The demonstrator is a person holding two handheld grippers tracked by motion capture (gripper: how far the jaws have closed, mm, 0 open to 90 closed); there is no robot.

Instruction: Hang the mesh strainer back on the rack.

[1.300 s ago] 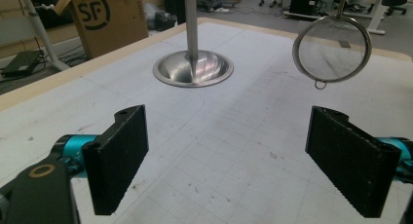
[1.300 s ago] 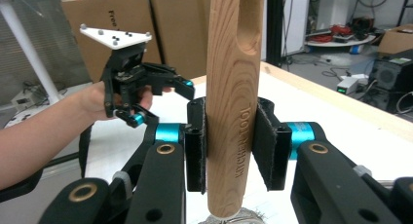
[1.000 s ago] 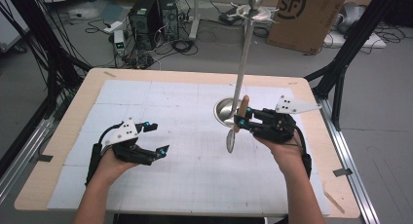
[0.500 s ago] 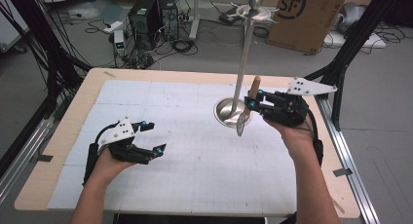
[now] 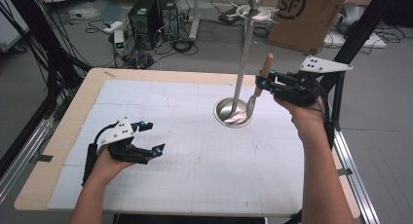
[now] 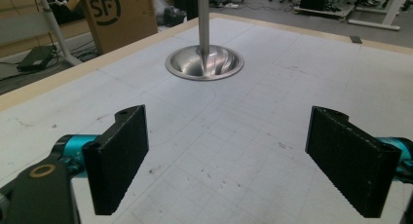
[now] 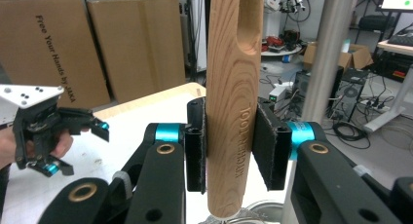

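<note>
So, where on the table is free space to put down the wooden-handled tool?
The white mat lies bare between the left gripper and the stand's round base, and along the near edge. It is crowded around that base, where the right gripper holds the tool.

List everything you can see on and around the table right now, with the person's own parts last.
table: one, white gridded top with wood edge, centre
stand: one, silver pole on round base, right of table centre
utensil: one, wooden handle with metal head, upright beside the pole, held
cardboard box: one, brown, floor beyond the table
computer towers: two, black, floor beyond the table, among cables
left tool: one, black, low over the table's near left, open
right tool: one, black, shut on the utensil handle
forearms: two, from the bottom
</note>
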